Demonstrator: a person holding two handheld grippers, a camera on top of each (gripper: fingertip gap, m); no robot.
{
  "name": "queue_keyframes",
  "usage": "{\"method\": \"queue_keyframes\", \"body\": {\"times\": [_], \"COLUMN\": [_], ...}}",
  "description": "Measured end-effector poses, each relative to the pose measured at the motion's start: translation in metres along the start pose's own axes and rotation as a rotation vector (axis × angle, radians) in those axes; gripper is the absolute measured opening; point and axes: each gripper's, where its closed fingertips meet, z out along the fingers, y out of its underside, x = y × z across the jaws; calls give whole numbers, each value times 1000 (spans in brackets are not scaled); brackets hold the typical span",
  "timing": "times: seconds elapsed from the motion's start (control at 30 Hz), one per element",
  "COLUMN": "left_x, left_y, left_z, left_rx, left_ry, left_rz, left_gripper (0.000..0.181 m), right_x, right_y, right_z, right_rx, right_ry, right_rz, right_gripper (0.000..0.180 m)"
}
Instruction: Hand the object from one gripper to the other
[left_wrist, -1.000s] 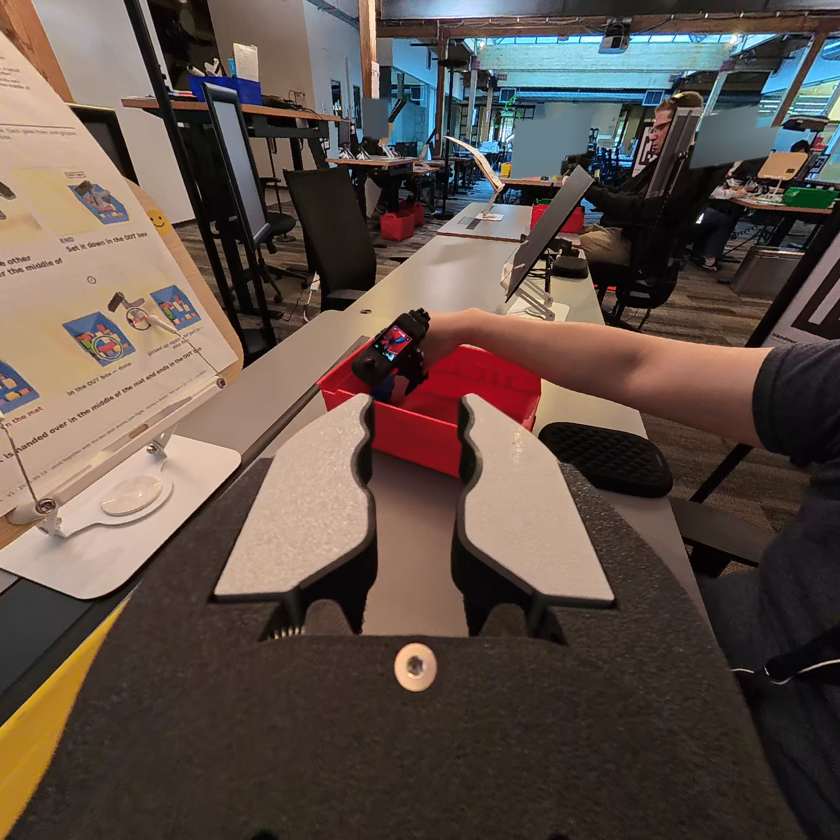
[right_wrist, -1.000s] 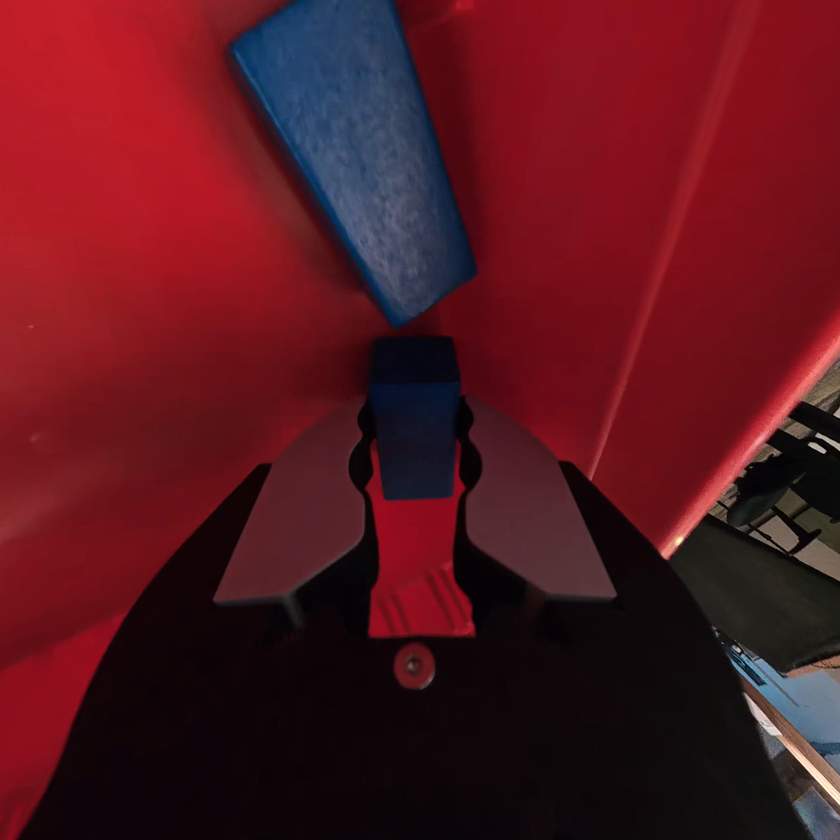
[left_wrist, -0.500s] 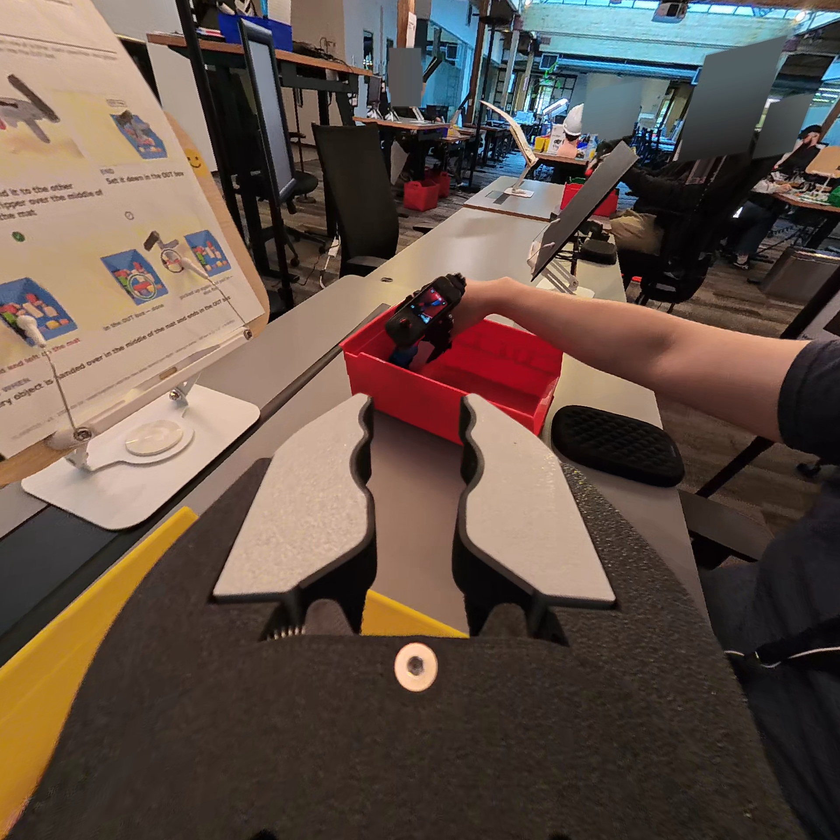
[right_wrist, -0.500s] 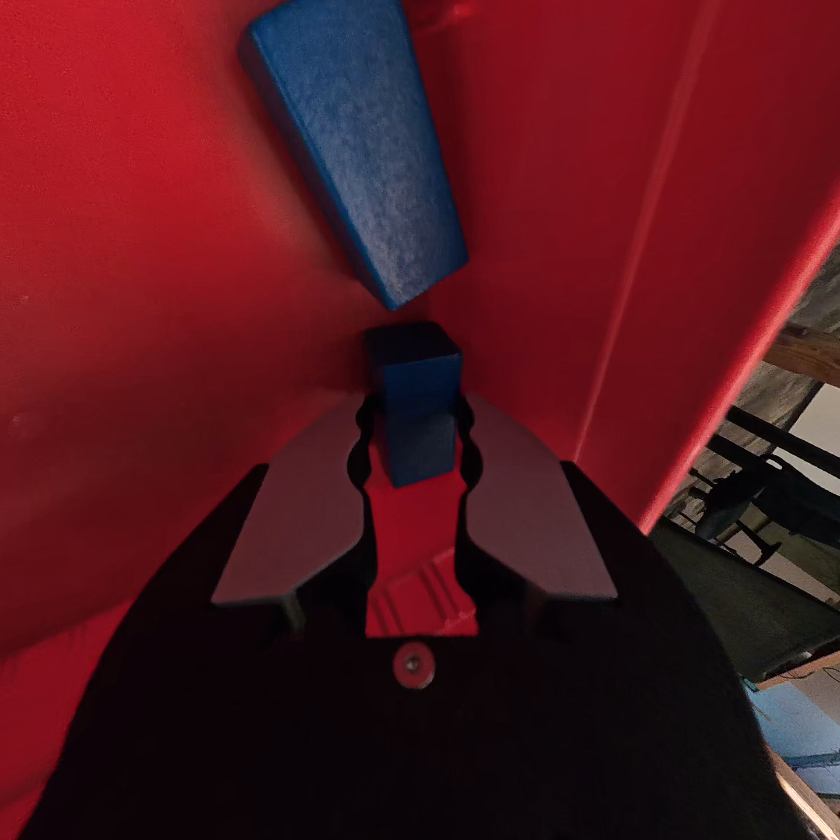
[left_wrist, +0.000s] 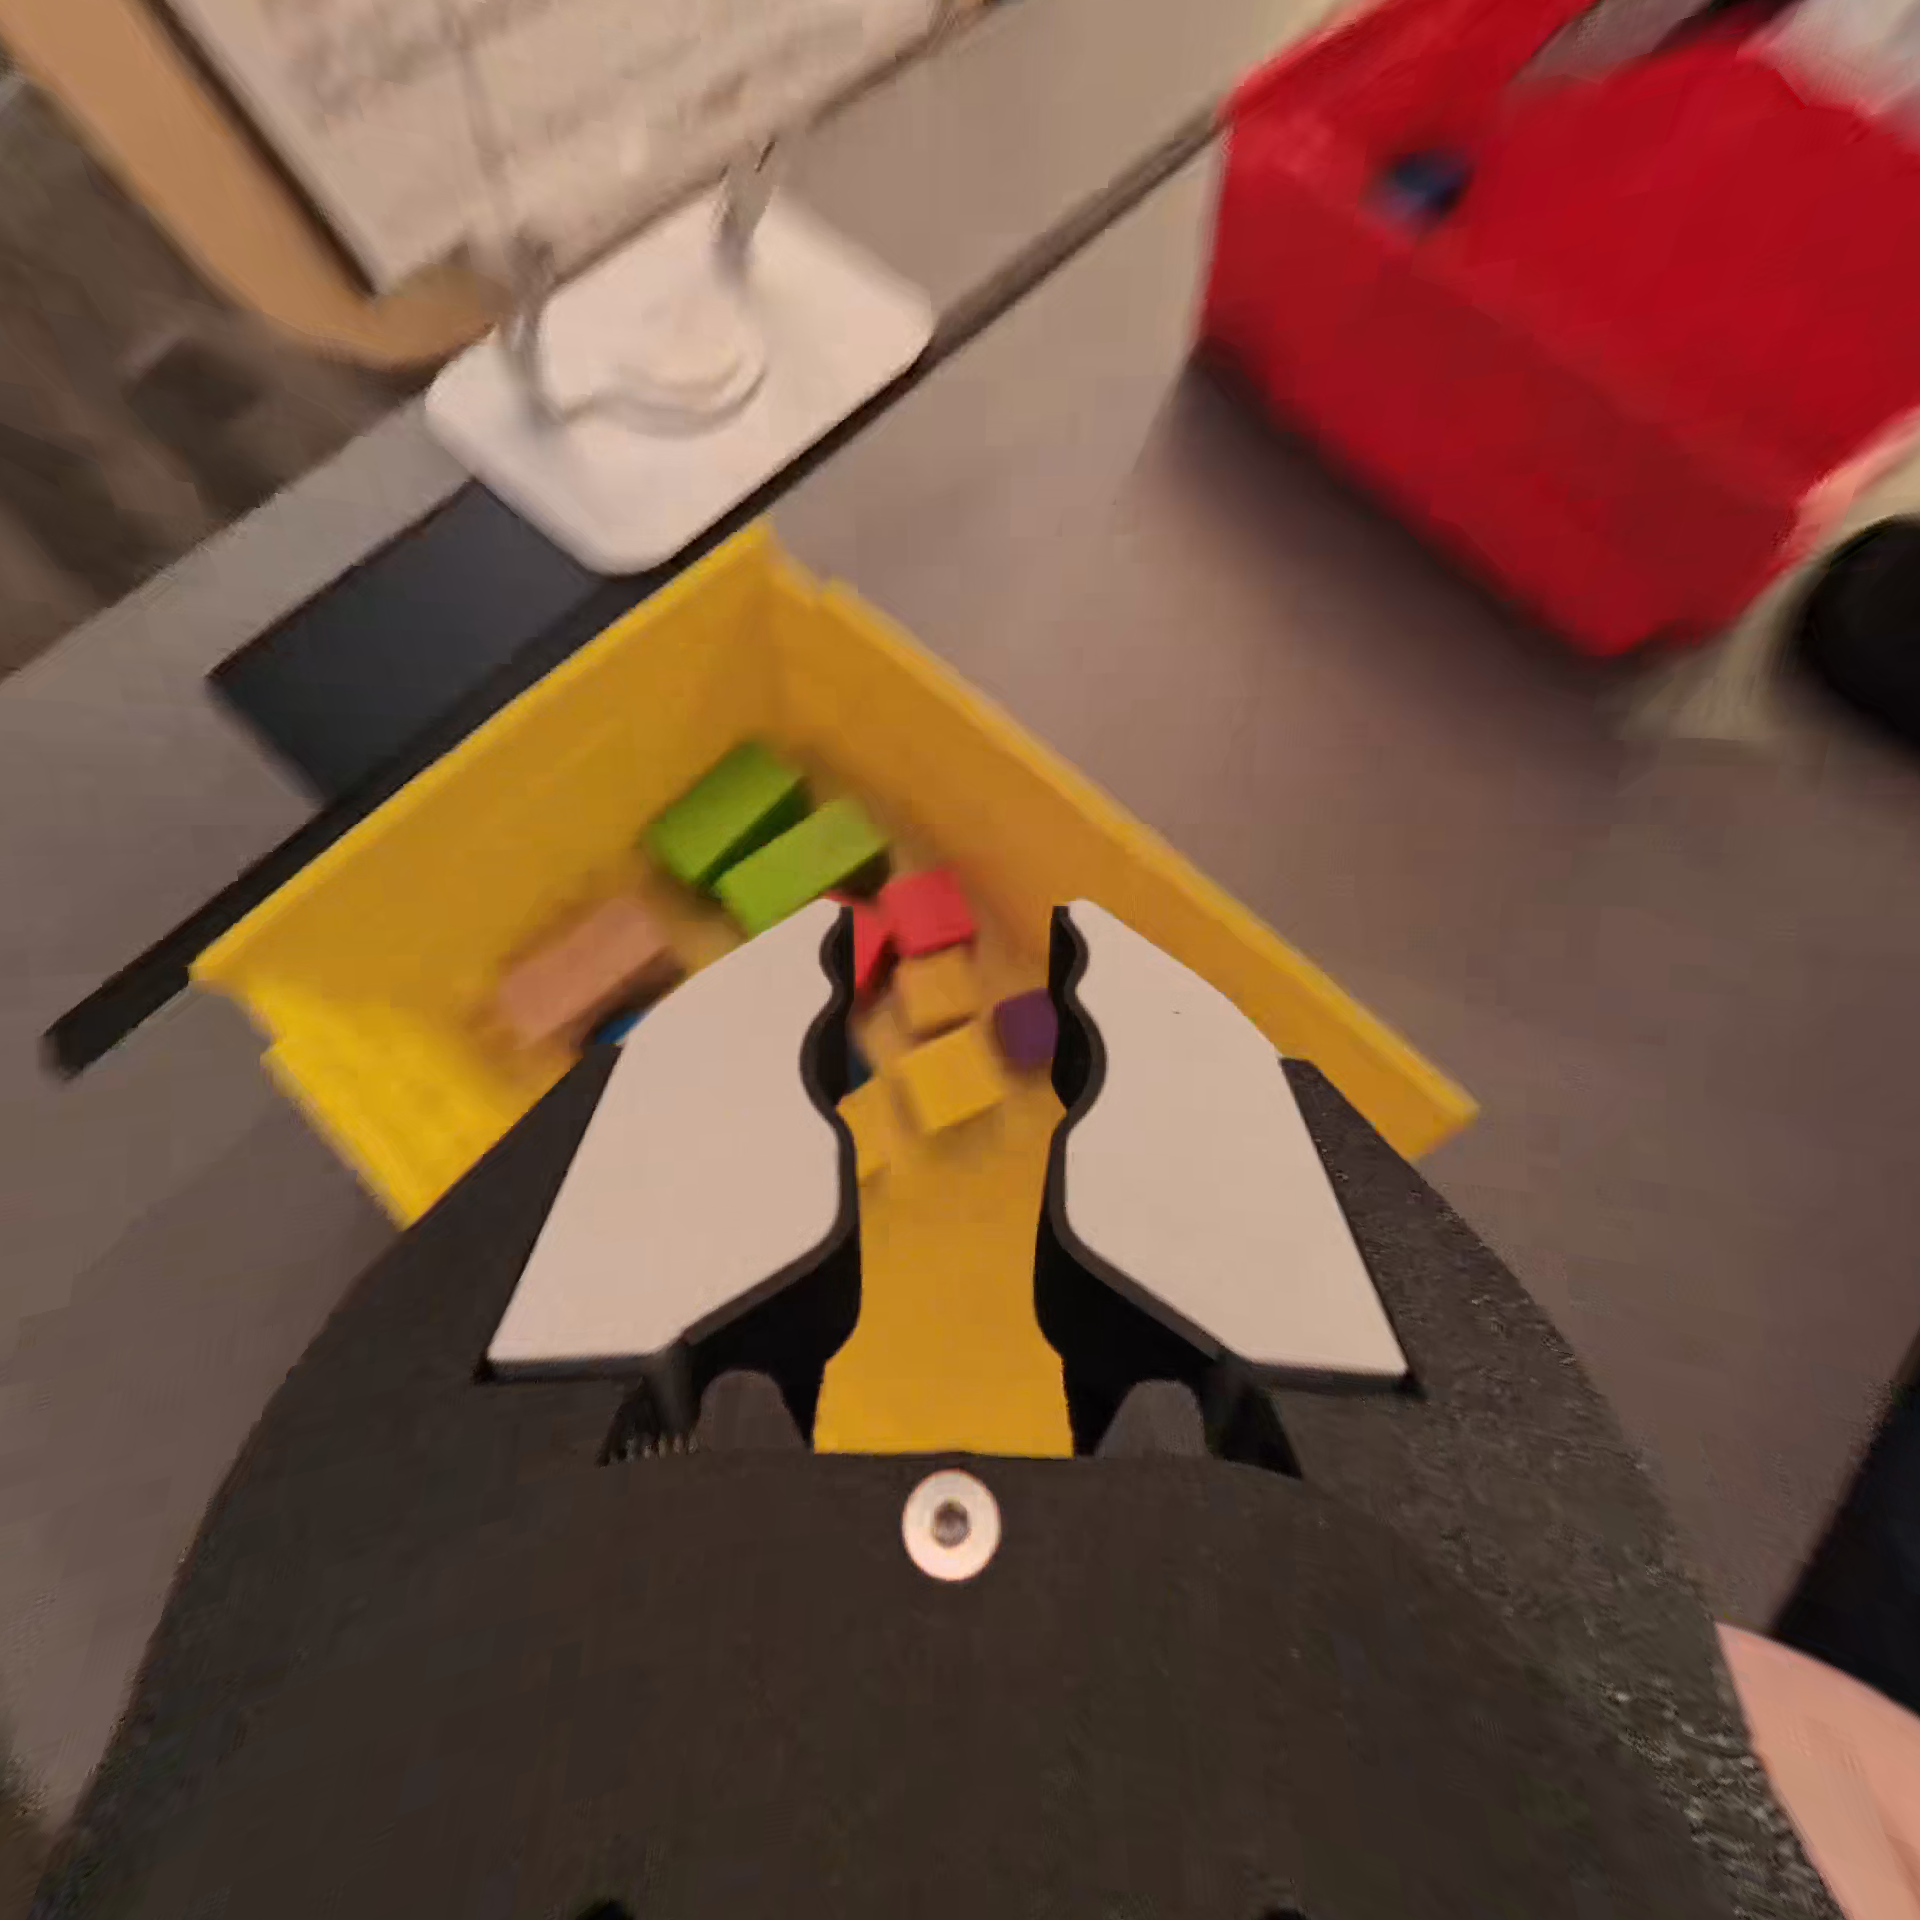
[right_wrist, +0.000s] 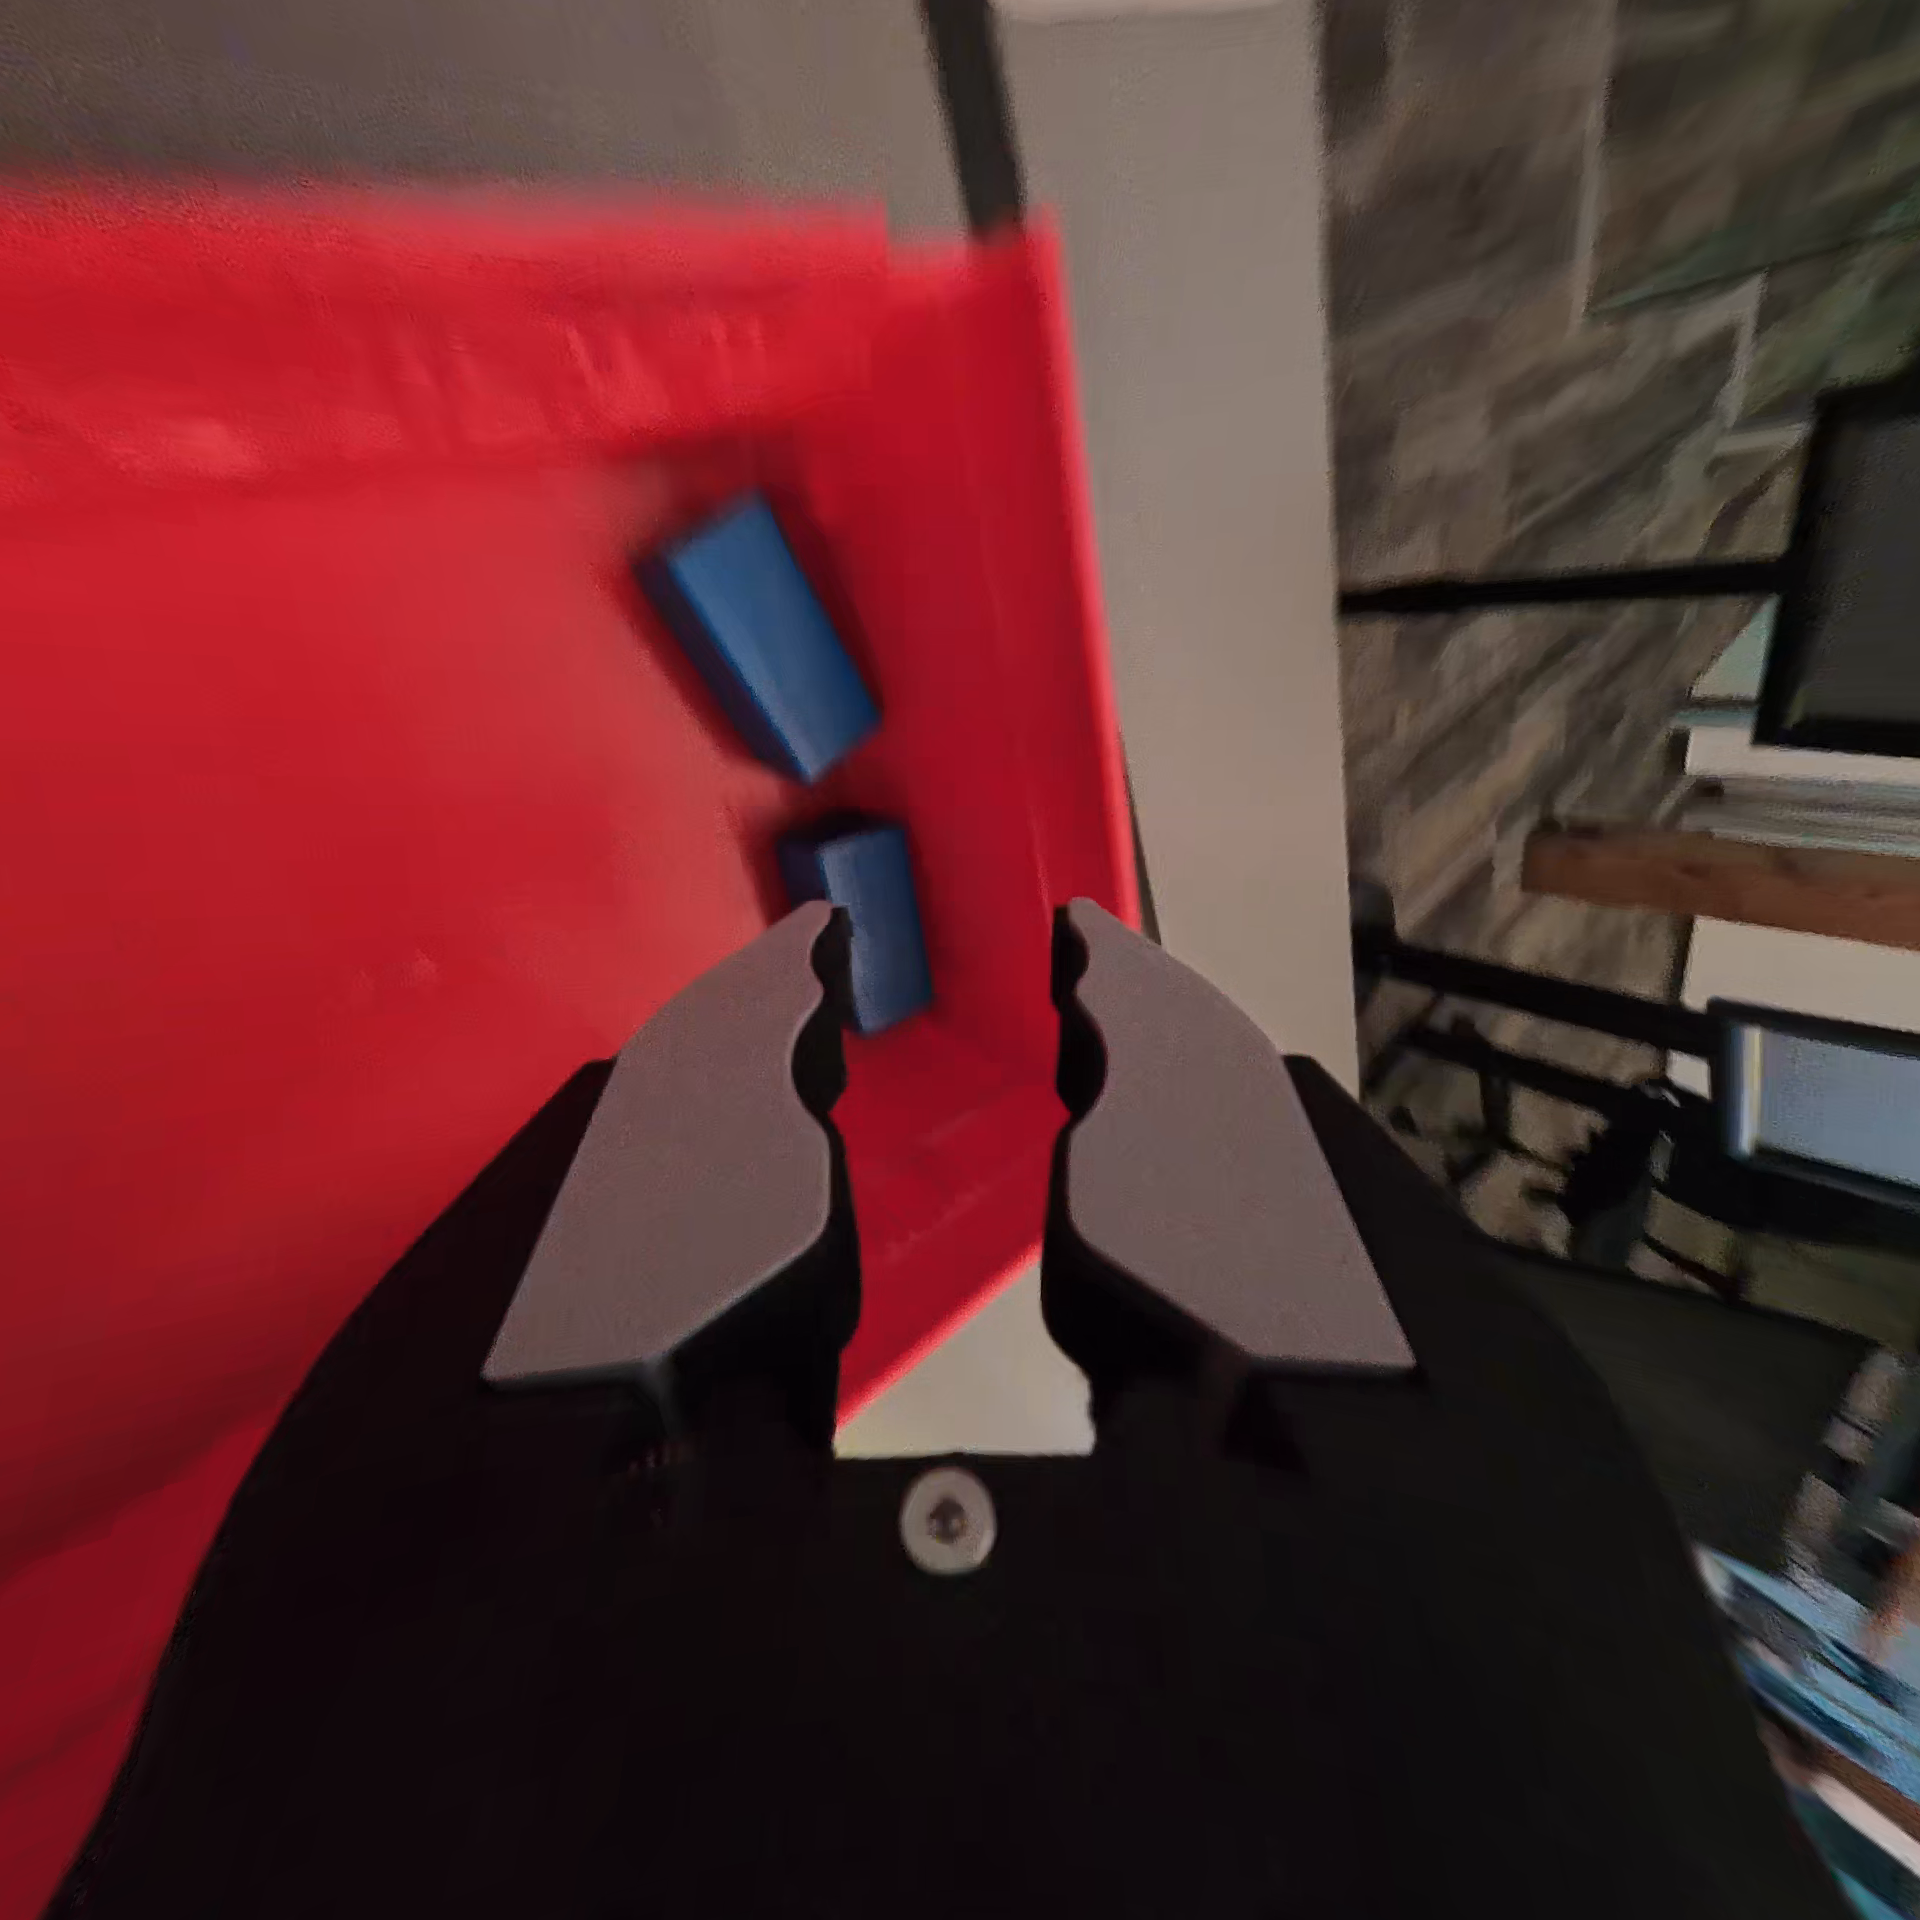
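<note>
Now our right tool (right_wrist: 943, 914) is above the red plastic bin (right_wrist: 312, 727), its jaws apart and empty; the small blue wooden block (right_wrist: 873, 925) lies inside, near a longer blue block (right_wrist: 758, 634). Our left tool (left_wrist: 945, 914), also open, hangs over the yellow plastic bin (left_wrist: 499, 831) of coloured blocks on the grey desk (left_wrist: 1351, 831).

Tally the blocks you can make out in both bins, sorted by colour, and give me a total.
Blue, in the red bin: 2 (long, short)
Green, in the yellow bin: 2
Red: 1
Yellow: 2
Purple: 1
Tan: 1
Total: 9; blur and the left hand-held gripper may hide more.
</note>
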Motion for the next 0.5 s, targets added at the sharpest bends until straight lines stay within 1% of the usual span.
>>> {"method": "queue_keyframes", "body": {"times": [0.03, 0.07, 0.17, 0.23, 0.3, 0.33, 0.37, 0.43, 0.5], "left_x": [-10, -13, -7, -10, -11, -9, -9, -12, -13], "left_y": [11, 21, 42, 60, 74, 77, 80, 86, 93], "left_z": [6, 14, 40, 52, 61, 65, 68, 73, 76], "left_rx": [-65, -118, -237, -342, -428, -449, -470, -507, -549], "left_ry": [-51, -56, 47, 40, 23, 25, 23, -4, -21], "left_rz": [1, -8, -97, -164, -189, -190, -192, -203, -219], "left_gripper": [34, 34, 31, 31, 31, 35, 36, 38, 41], "right_x": [-1, -1, -6, -17, -32, -40, -44, -42, -42], "right_y": [-18, -37, -83, -99, -100, -99, -95, -83, -76], "right_z": [-18, -37, -94, -118, -125, -124, -120, -115, -112], "right_rx": [93, 186, 425, 519, 543, 532, 490, 415, 395], "right_ry": [5, 15, 62, 68, 64, 62, 61, 98, 90], "right_rz": [41, 73, 116, 120, 111, 74, 31, 27, 36], "right_gripper": [38, 38, 38, 38, 38, 38, 39, 41, 41]}}
